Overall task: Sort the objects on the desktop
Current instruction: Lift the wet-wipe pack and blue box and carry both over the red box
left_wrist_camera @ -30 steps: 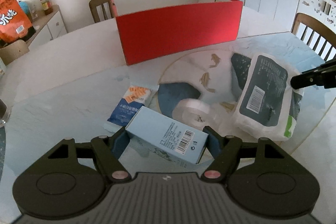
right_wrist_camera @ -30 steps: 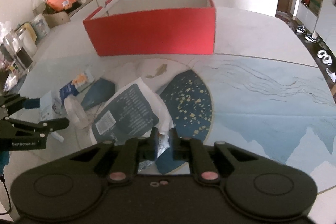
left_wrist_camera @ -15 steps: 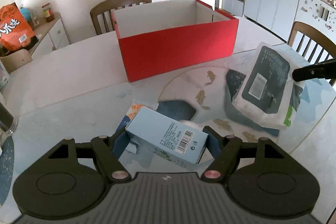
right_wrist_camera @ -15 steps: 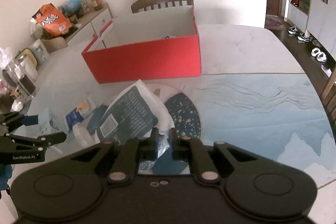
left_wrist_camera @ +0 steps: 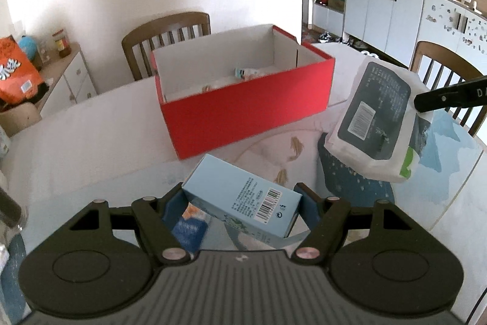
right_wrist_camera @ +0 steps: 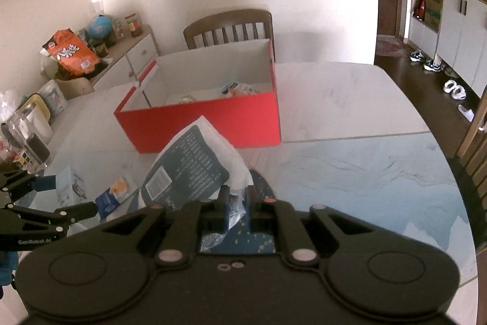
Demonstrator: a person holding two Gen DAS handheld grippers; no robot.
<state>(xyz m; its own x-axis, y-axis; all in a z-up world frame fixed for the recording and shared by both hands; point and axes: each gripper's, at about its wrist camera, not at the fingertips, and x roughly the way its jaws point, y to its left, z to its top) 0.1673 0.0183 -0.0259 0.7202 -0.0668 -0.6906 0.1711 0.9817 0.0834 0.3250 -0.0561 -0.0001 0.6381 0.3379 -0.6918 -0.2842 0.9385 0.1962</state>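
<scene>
Carton (left_wrist_camera: 243,200) clamped by left gripper (left_wrist_camera: 240,203); right gripper (right_wrist_camera: 236,203) pinches pack (right_wrist_camera: 194,169); red box (left_wrist_camera: 243,108) ahead.

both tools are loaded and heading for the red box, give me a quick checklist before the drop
1. Left tool clamped on the light blue carton: ok, pads on both of its ends, carton off the table.
2. Right tool shut on the wet wipes pack: ok, but it pinches only a wrapper edge and the pack hangs tilted.
3. Red box open: ok, no lid over it.
4. Room inside the box: ok, a few small items lie on its floor and most of it is bare.
5. Loads above the box rim: cannot tell.
6. Table finished: not ok, a blue snack packet lies there.
</scene>
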